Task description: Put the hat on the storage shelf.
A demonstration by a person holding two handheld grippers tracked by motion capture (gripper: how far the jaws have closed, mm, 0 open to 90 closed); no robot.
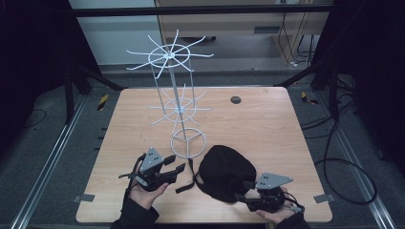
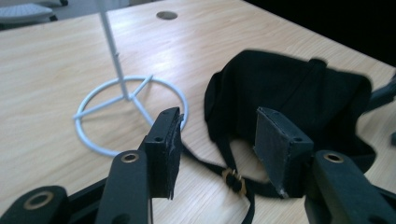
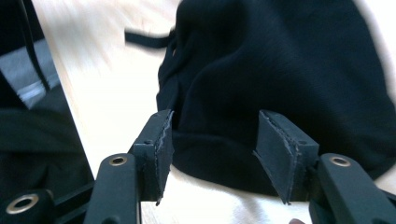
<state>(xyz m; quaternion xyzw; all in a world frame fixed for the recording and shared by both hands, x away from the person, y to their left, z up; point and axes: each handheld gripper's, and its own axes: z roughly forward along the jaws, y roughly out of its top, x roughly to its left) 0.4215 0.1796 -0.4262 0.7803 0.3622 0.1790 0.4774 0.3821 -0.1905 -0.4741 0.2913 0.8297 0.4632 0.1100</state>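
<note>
Two hand-held grippers flank a black cap point(image 1: 225, 172) that lies on the counter point(image 1: 267, 124), just beside the ring base of a white wire rack point(image 1: 177, 107). The left hand-held gripper point(image 1: 177, 169) sits on the side of the cap away from the right one, near the rack's base, its jaws spread wide and holding nothing; its own view looks across the cap's strap point(image 2: 219, 169) and brass buckle point(image 2: 232, 179), which lie on the wood between cap and jaws. The right hand-held gripper point(image 1: 243, 191) is at the cap's near edge, also released, with the fabric edge sitting just ahead of its pads point(image 3: 275, 151) and partly between them.

The step in hand looks like the approach before a first grasp, most likely to lift the cap toward one of the rack's prongs. Next, the right jaws would need to push onto the cap's edge and close, while the left goes for the strap side or the opposite rim. Soft cloth may bunch or slip, so a deep bite seems wise.
</note>
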